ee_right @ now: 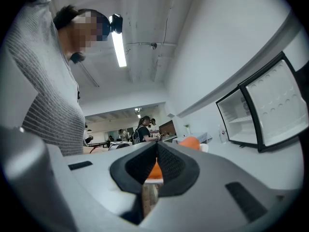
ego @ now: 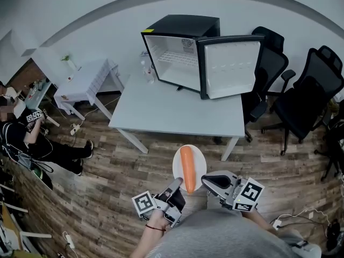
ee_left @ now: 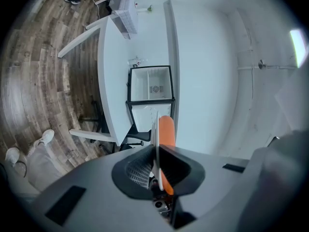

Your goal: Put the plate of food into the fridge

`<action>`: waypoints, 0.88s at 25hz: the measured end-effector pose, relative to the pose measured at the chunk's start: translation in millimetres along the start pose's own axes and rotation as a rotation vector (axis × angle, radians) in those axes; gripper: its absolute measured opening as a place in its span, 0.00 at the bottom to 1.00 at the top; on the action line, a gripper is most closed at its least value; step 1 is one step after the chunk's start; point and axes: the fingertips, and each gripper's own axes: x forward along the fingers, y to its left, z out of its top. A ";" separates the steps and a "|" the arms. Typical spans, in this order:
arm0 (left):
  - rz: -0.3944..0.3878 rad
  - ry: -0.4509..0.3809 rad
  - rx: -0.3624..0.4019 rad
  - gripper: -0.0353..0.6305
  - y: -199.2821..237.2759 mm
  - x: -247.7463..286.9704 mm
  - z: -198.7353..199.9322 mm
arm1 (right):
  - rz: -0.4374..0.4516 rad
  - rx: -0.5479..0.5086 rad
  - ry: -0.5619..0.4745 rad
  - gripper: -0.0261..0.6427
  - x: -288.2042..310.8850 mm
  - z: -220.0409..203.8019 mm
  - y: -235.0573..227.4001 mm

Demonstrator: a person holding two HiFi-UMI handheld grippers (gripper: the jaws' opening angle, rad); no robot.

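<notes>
A white plate (ego: 177, 163) carrying a long orange carrot (ego: 187, 169) hangs above the wooden floor, in front of the grey table (ego: 177, 112). My left gripper (ego: 176, 186) is shut on the plate's near left rim. My right gripper (ego: 207, 182) is shut on its near right rim. The left gripper view has the plate (ee_left: 155, 128) edge-on between the jaws, with the carrot (ee_left: 167, 132) beside it. In the right gripper view the carrot (ee_right: 191, 142) shows just past the closed jaws. The black mini fridge (ego: 180, 52) stands on the table with its door (ego: 230, 67) swung open to the right.
Black office chairs (ego: 309, 90) stand to the right of the table. A small bottle (ego: 147, 71) sits beside the fridge. A white side table (ego: 86, 82) is at the left, and a person (ego: 32, 138) sits on the floor at the far left. Cables lie on the floor.
</notes>
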 end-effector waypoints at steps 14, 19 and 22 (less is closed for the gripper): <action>-0.008 -0.008 0.012 0.11 -17.1 106.5 56.2 | 0.031 -0.014 -0.009 0.06 28.9 46.6 -116.1; -0.004 -0.012 0.010 0.11 -19.9 141.7 70.1 | 0.041 -0.012 -0.019 0.06 36.0 61.0 -154.3; 0.000 -0.021 0.008 0.11 -20.0 160.0 79.7 | 0.049 -0.008 -0.021 0.06 38.4 66.6 -174.5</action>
